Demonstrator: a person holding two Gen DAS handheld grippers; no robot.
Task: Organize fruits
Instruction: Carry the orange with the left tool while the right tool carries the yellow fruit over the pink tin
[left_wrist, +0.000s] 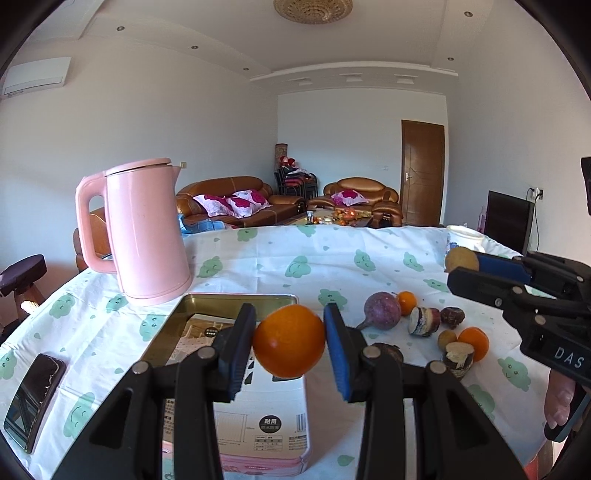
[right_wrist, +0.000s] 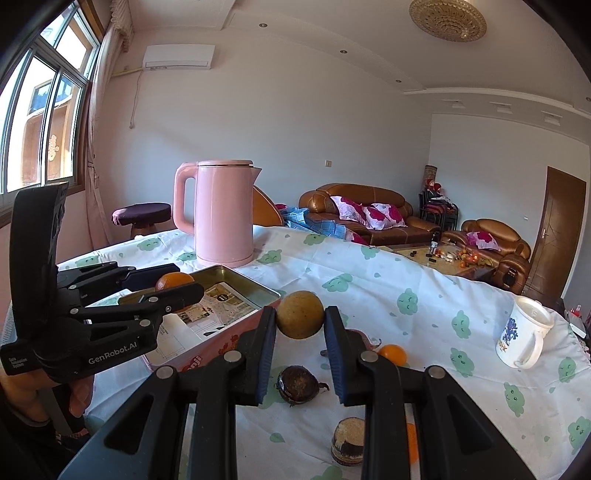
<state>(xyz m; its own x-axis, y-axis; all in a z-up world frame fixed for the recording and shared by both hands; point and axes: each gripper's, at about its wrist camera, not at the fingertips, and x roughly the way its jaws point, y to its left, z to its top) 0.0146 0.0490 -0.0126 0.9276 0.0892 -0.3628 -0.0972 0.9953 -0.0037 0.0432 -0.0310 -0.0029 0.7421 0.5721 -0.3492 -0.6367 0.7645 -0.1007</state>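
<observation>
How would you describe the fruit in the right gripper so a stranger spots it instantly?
Start at the pink kettle, then drop to the open tin before it. Just right, the right gripper clamps a dull yellow-brown round fruit, unlike the bright orange in the left gripper.

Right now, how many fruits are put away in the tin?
None that show: the tin tray holds only a printed sheet where visible. In hand: the left tongs grip an orange above the tray, and the right tongs grip a yellow-brown fruit. Left: a purple fruit, small oranges and cut pieces lie on the tablecloth.
</observation>
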